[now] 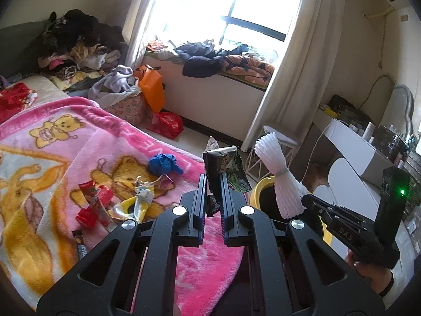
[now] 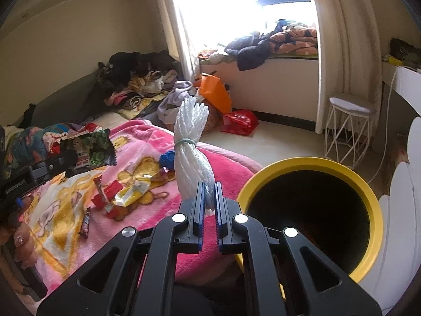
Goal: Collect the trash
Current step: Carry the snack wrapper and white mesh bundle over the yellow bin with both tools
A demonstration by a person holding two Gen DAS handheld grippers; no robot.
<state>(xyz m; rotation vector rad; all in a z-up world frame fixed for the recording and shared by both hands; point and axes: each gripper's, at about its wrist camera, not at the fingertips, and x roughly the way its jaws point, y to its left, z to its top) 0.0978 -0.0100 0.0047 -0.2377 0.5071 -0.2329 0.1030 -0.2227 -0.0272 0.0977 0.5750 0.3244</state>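
1. Two hand-held grippers are up over the edge of a bed spread with a pink teddy-bear blanket [image 1: 86,142].
2. The left gripper [image 1: 213,184] has its jaws nearly closed, pinching a dark printed snack wrapper [image 1: 226,168] that stands upright between the pads.
3. The right gripper [image 2: 208,192] is likewise squeezed almost shut on the lower end of a white foam net bundle [image 2: 190,142], tied at its waist with a band and standing upright.
4. Just right of the bundle sits a yellow-rimmed bin [image 2: 310,163], dark inside, beside the bed.
5. Loose rubbish lies on the blanket: red wrappers [image 1: 92,205], a yellow and white wrapper [image 1: 136,202], a crumpled blue scrap [image 1: 164,163] and a dark candy bar wrapper [image 2: 86,222].
6. Beyond the bed, an orange bag [image 1: 151,88] and a red bag [image 1: 167,123] rest on the floor below a bright window.
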